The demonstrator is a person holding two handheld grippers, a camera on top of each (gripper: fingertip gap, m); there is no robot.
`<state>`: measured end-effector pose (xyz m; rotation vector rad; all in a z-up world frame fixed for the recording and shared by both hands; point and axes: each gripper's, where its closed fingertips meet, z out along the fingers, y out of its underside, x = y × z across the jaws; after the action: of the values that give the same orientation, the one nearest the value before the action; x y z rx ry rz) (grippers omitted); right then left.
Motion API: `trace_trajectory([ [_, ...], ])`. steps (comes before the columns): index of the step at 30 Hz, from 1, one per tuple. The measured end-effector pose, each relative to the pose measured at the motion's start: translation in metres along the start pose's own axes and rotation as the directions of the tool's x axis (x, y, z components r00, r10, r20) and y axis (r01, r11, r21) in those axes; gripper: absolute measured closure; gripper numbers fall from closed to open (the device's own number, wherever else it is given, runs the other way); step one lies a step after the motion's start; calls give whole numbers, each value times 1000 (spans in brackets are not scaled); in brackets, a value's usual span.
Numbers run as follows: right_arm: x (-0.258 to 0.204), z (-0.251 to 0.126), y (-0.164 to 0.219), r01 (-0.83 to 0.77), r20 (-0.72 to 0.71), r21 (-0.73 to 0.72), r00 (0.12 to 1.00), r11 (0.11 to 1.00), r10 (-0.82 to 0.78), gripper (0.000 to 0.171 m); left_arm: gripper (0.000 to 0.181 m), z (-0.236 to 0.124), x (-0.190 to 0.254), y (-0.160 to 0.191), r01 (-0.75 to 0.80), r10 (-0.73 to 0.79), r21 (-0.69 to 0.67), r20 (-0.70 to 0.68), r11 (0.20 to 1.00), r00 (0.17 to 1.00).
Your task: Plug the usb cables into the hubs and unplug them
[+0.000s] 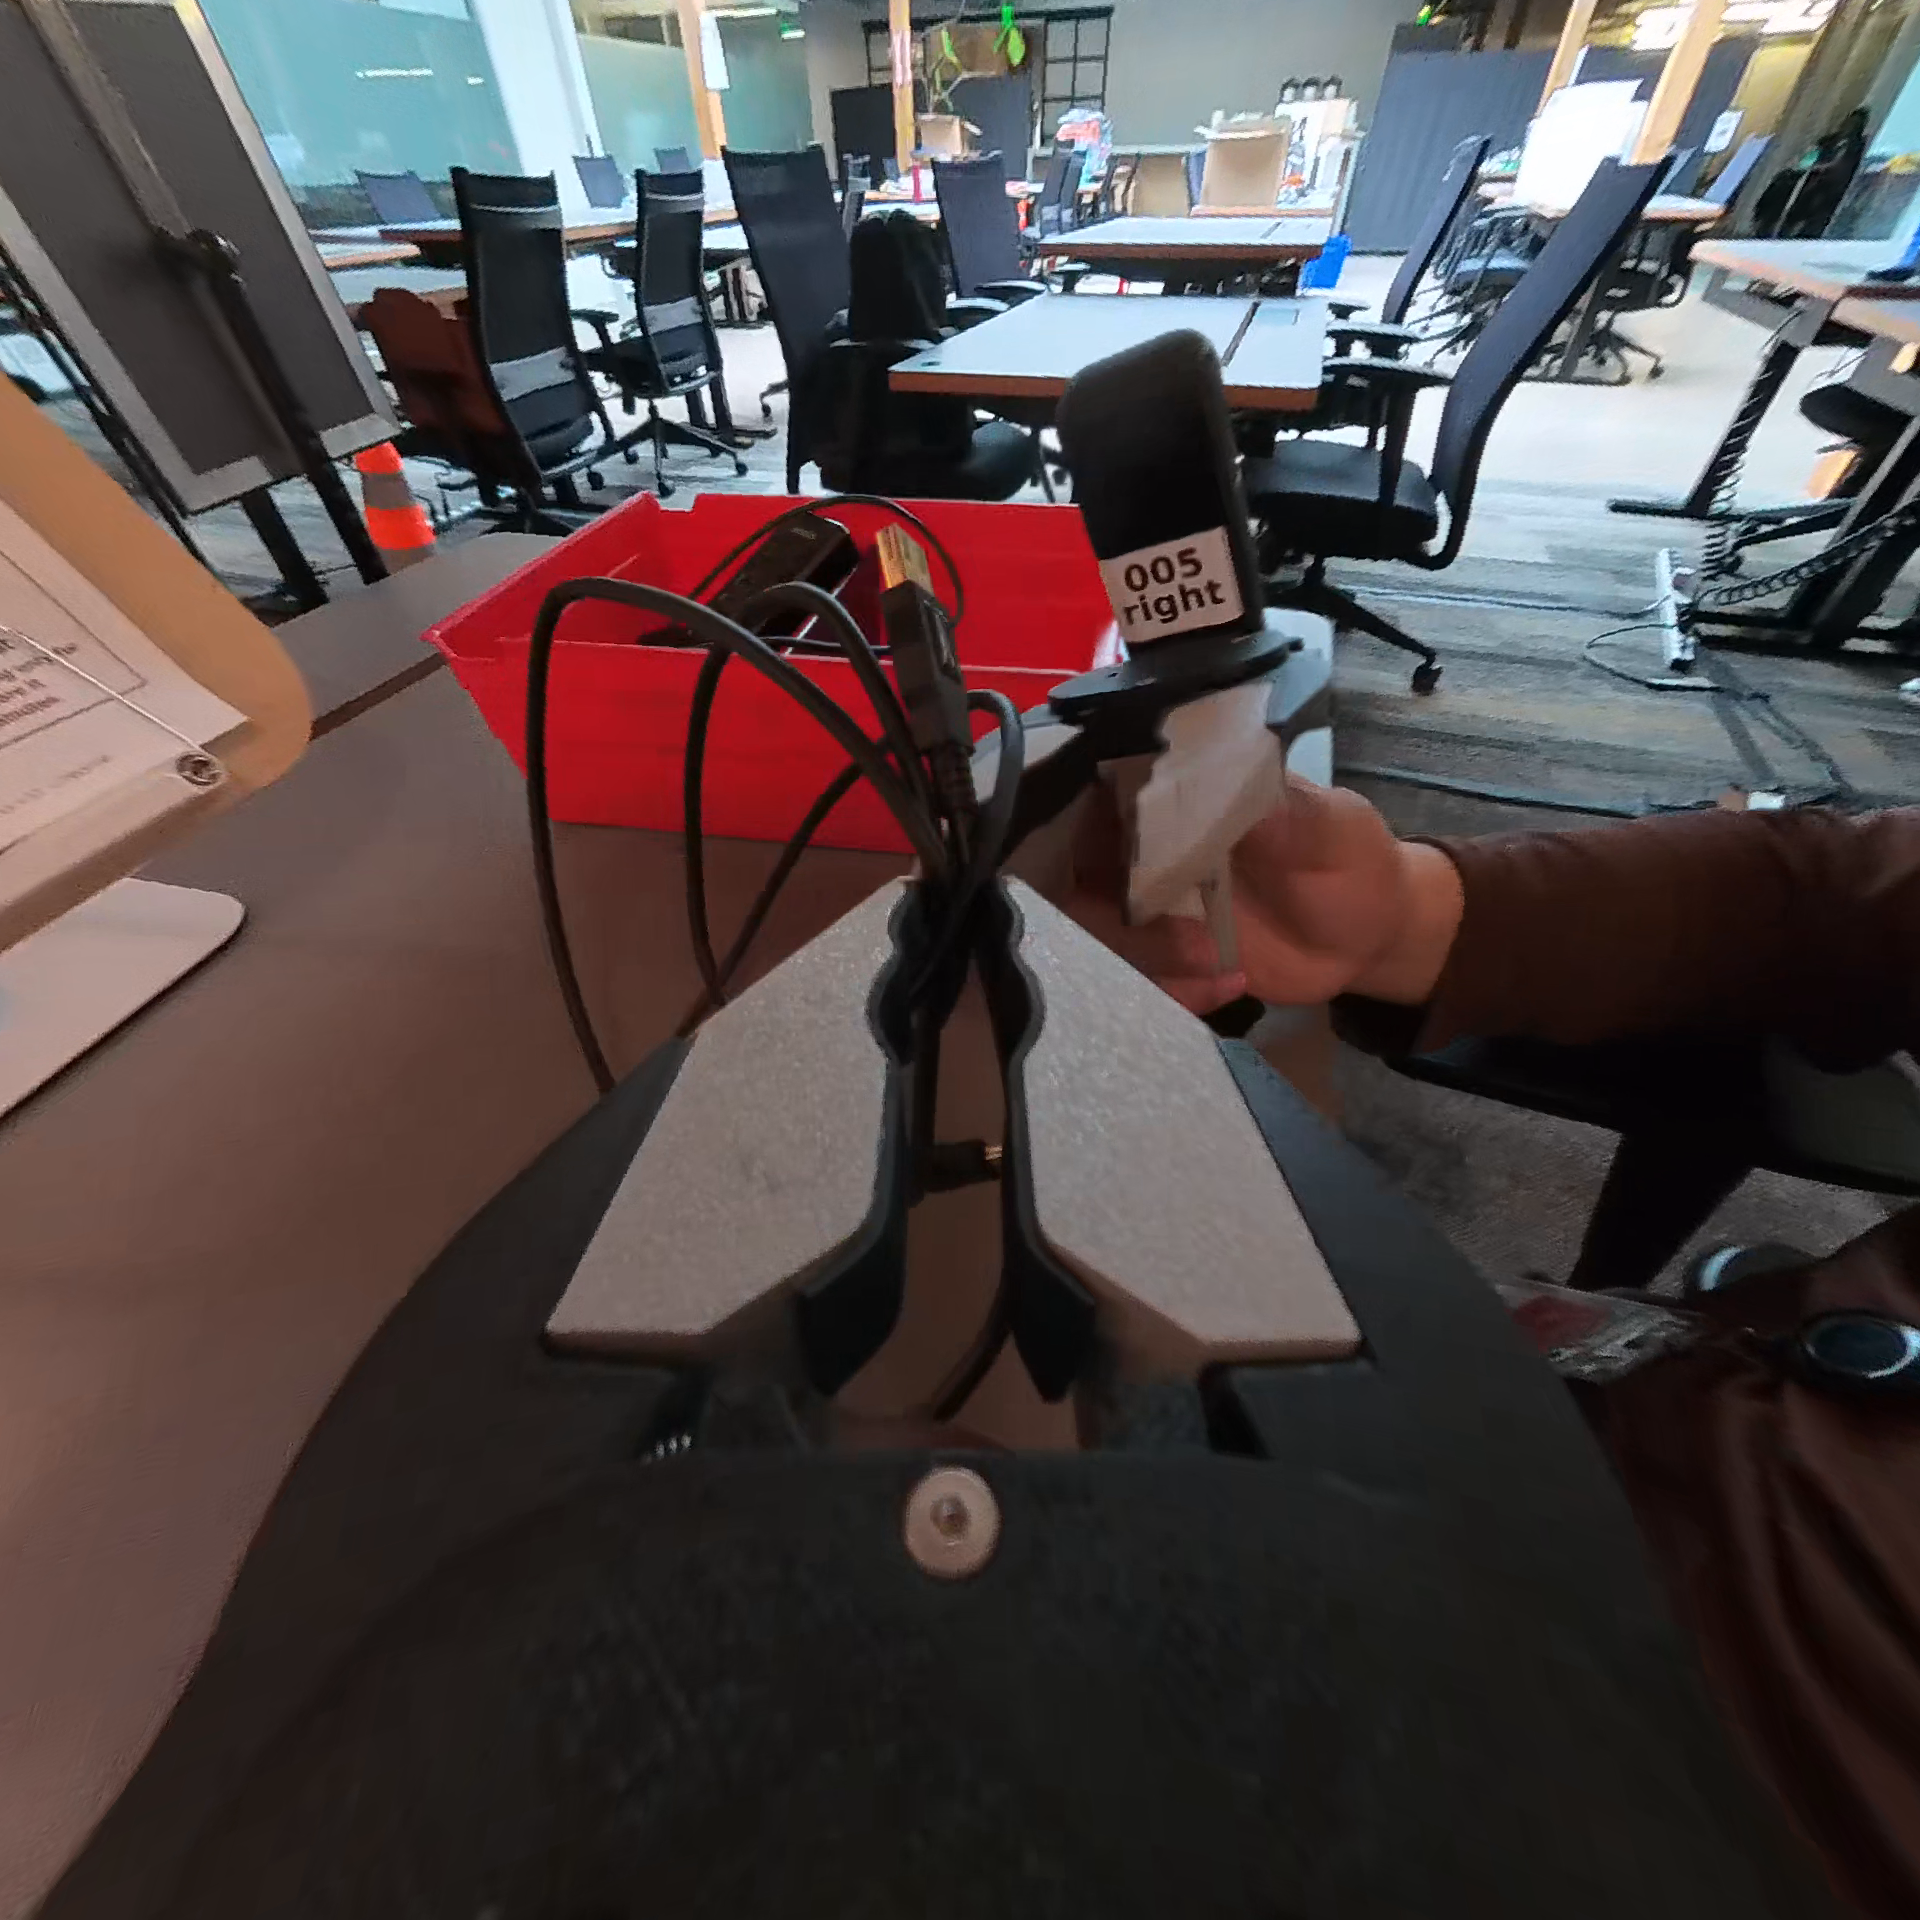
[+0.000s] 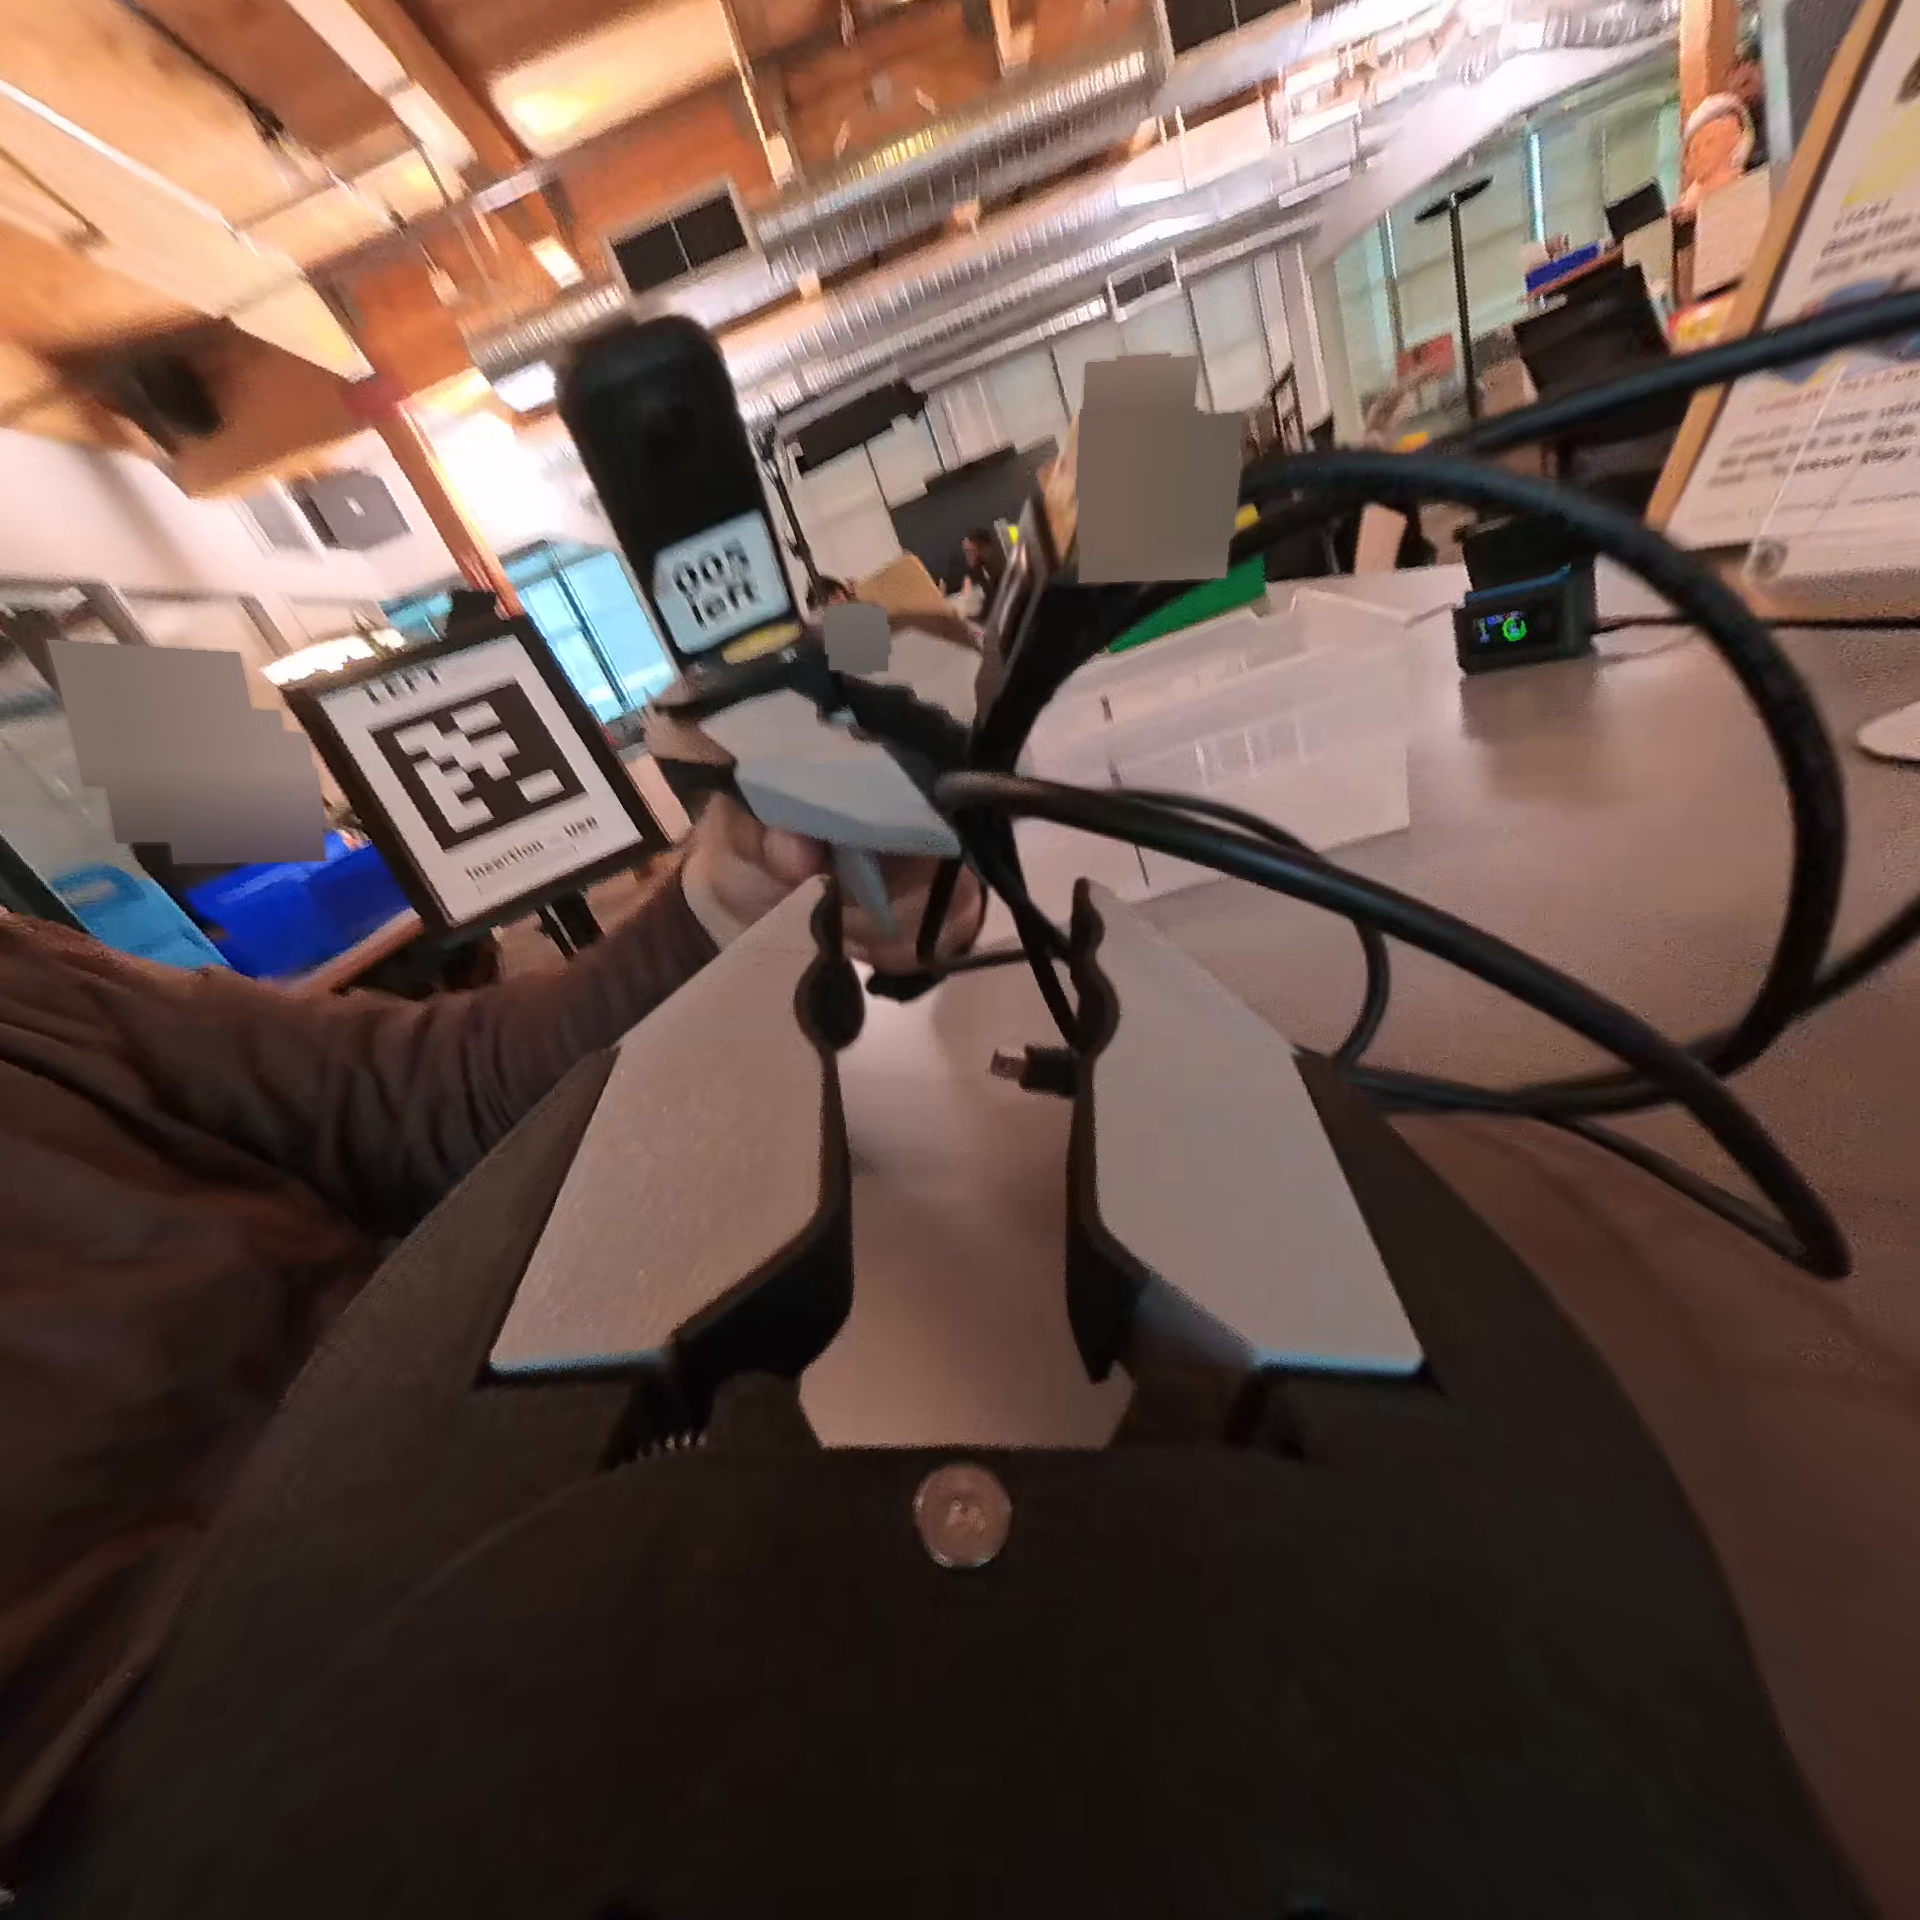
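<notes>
My left gripper is shut on a coiled black USB cable and holds it above the brown table. The cable's gold USB plug points up above the fingertips, and its small plug hangs between the fingers. Behind them, a black hub lies in a red bin. My right gripper is open. The cable's small plug hangs by the inner side of its right finger. The cable's loops sweep to the right. The left gripper shows just ahead, held in a hand.
A clear plastic bin and a small device with a lit screen stand farther back on the table. A framed marker sign stands at the left, above blue bins. A sign stand sits at the table's left. Office chairs and desks fill the room behind. Both grippers' tips are close together, under 4 cm apart.
</notes>
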<state>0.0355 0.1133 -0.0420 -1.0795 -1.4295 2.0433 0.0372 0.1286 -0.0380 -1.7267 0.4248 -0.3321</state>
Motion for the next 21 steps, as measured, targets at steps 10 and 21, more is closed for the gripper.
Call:
trace_trajectory([
  [10,12,6,-25,-39,-25,41,999,998,40,150,170,9,3,5,-6,6,8,-20,1000,1000],
  [21,8,-25,-111,-4,-163,-60,987,998,-6,162,141,-35,3,-40,27,-35,140,52,990,998],
])
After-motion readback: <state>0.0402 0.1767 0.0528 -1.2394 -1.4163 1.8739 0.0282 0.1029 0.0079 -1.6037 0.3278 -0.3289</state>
